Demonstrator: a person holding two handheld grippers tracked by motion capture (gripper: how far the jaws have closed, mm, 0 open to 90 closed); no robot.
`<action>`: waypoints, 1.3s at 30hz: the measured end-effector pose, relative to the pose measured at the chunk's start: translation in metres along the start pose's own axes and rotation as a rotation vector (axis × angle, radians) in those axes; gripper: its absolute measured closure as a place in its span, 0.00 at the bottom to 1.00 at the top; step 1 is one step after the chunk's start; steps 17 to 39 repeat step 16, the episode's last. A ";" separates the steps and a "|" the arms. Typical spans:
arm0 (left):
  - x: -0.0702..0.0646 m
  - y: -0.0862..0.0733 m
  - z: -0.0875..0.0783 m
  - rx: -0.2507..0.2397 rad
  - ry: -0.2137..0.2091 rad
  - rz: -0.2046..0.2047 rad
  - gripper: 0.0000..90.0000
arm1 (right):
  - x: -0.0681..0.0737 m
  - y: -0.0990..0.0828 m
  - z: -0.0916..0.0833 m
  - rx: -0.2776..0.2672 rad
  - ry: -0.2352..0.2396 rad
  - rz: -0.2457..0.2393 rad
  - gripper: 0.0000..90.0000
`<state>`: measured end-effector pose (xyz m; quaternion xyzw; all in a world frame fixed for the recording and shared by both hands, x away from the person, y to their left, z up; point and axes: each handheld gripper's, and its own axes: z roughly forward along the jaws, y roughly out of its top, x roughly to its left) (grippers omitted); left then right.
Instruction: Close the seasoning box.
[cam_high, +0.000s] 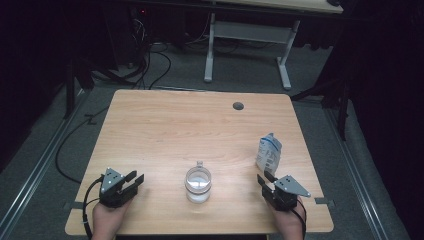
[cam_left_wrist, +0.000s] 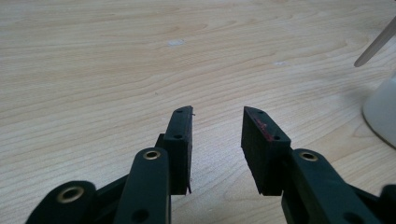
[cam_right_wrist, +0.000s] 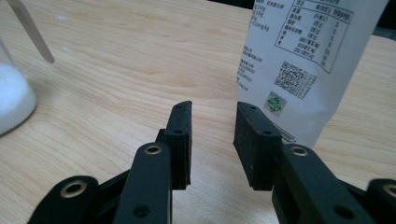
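On the desk (cam_high: 165, 125), a pale wood top, three groups of items sit along the near edge. Toward the right stands a white bag (cam_high: 268, 153), upright, with printed labelling and a square code on the face seen in the right gripper view (cam_right_wrist: 303, 60). At centre stands a clear jar (cam_high: 198, 184) holding a white powder, with a thin stick (cam_right_wrist: 30, 30) leaning out of it; the jar is well apart from the bag.

Left hand-held gripper (cam_high: 131, 181): held low over the desk's near left corner, jaws partly open, nothing between them; bare wood lies ahead of it (cam_left_wrist: 217, 126), and the jar (cam_left_wrist: 380, 112) sits off to its right.

Right hand-held gripper (cam_high: 264, 180): near the right corner, just in front of the bag. Its jaws stand partly open and grip nothing (cam_right_wrist: 212, 123); the bag rises close behind the right-side jaw, not clamped.
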<state>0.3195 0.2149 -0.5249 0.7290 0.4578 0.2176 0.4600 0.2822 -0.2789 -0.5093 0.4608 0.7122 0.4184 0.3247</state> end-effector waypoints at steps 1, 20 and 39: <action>-0.001 0.000 0.000 0.000 -0.002 0.000 0.71 | 0.000 0.001 0.000 -0.002 0.002 0.004 0.74; -0.003 0.000 0.002 -0.002 -0.010 0.009 0.70 | 0.004 0.001 0.002 -0.007 0.014 -0.007 0.73; -0.003 0.000 0.002 -0.002 -0.010 0.009 0.70 | 0.004 0.001 0.002 -0.007 0.014 -0.007 0.73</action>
